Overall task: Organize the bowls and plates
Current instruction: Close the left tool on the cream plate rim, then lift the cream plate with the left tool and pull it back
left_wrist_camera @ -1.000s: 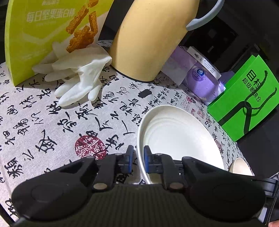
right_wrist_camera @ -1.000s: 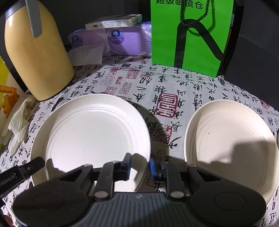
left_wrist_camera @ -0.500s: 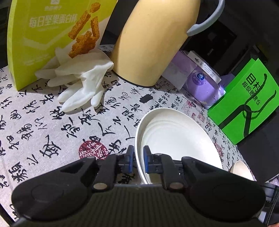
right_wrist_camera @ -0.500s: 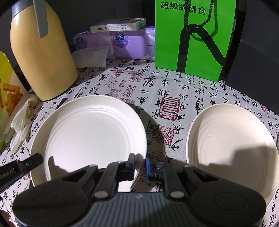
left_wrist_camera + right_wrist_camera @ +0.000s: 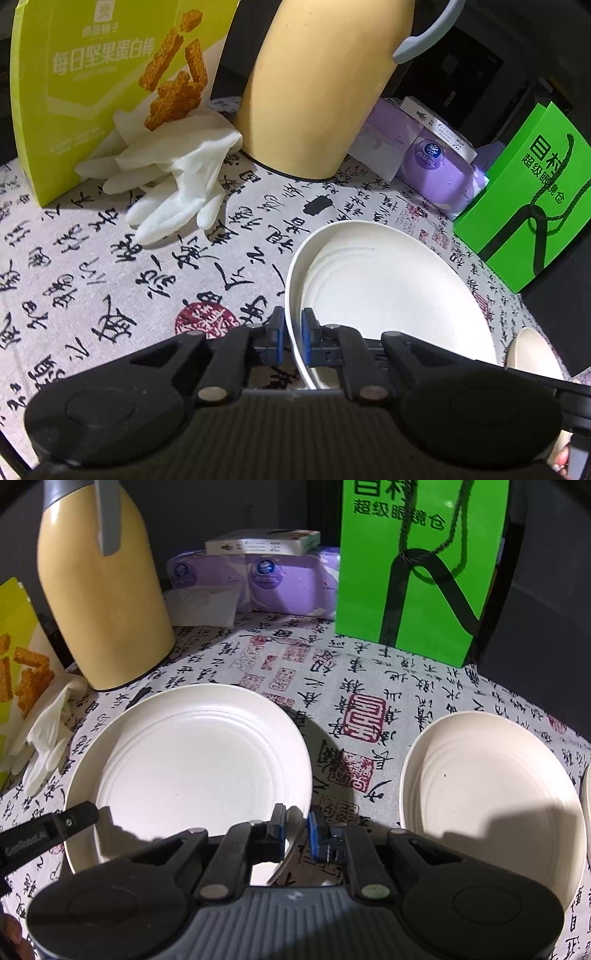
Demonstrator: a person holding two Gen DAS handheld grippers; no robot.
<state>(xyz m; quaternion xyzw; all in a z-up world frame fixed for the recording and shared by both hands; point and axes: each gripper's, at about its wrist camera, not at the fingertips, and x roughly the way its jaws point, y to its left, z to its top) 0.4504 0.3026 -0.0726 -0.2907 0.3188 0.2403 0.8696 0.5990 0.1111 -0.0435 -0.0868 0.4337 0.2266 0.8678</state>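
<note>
I have both grippers on the same plate (image 5: 199,768), the large white one lying on the patterned tablecloth (image 5: 110,258) in front of the yellow jug (image 5: 103,602). My left gripper (image 5: 293,334) has its blue pads closed on the plate's rim, one pad outside and one inside the lip. My right gripper (image 5: 296,825) straddles the rim on the side away from the jug, pads drawn in tight on the edge. A second plate (image 5: 491,805) sits further from the jug, well apart from the first, partly under my gripper's shadow, and the edge of a small bowl (image 5: 532,354) shows beyond the plate in the left view.

My guess is that I am about to lift this plate and carry it onto the other one. The main worry is the hold itself: both grips are on a thin, sloping lip, so if one hand rises ahead of the other the plate could tilt and slide out of the pads. A twist between the two hands could also lever the rim free. The jug stands just behind the plate and white gloves (image 5: 173,184) lie beside it, so a swing toward them risks a knock. Setting down off-centre on the second plate could leave the stack rocking.
</note>
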